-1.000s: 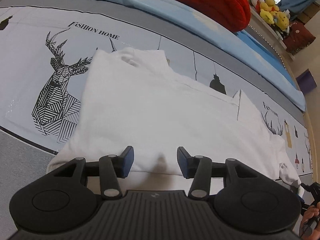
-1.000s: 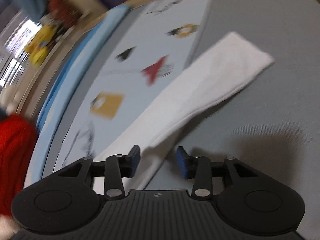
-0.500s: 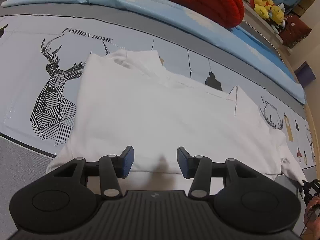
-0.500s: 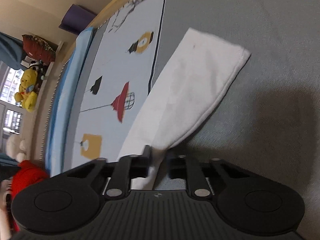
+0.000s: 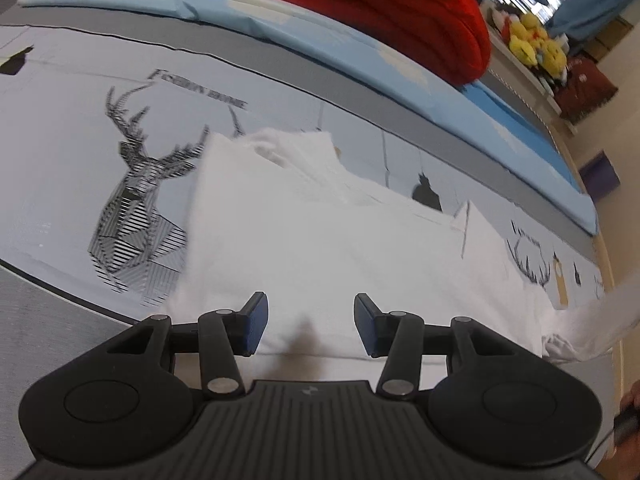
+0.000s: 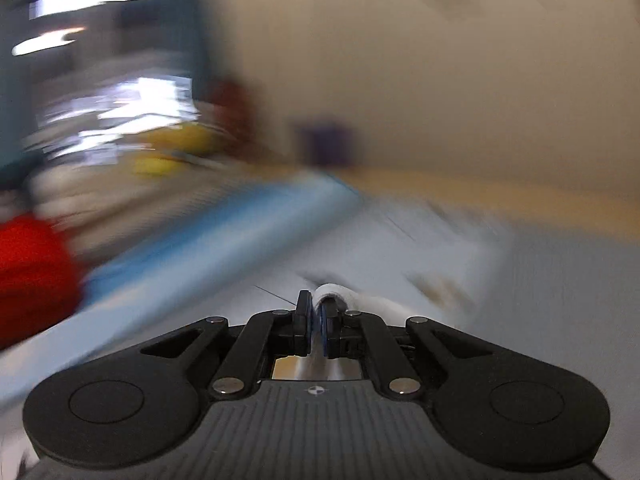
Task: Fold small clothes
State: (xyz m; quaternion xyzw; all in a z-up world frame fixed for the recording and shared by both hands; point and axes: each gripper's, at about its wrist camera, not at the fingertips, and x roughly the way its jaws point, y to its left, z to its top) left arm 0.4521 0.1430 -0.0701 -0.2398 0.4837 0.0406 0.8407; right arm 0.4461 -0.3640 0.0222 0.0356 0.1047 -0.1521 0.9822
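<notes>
White sleeve (image 6: 340, 294) sits clamped in right gripper (image 6: 316, 320); left gripper (image 5: 308, 322) gapes over shirt (image 5: 320, 240).

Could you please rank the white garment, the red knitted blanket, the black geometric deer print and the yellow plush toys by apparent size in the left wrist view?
1. White garment
2. Red knitted blanket
3. Black geometric deer print
4. Yellow plush toys

The blanket and toys lie farther away, so their true sizes are unsure.

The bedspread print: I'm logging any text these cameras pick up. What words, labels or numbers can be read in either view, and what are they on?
Line above the deer head on the printed bedspread: blurred; looks like "FASHION HOME", but not surely readable.
Small text above the antler drawing near the bedspread's right end: too small to read.
White garment: no text visible.
Right wrist view: motion-blurred, nothing readable.
</notes>
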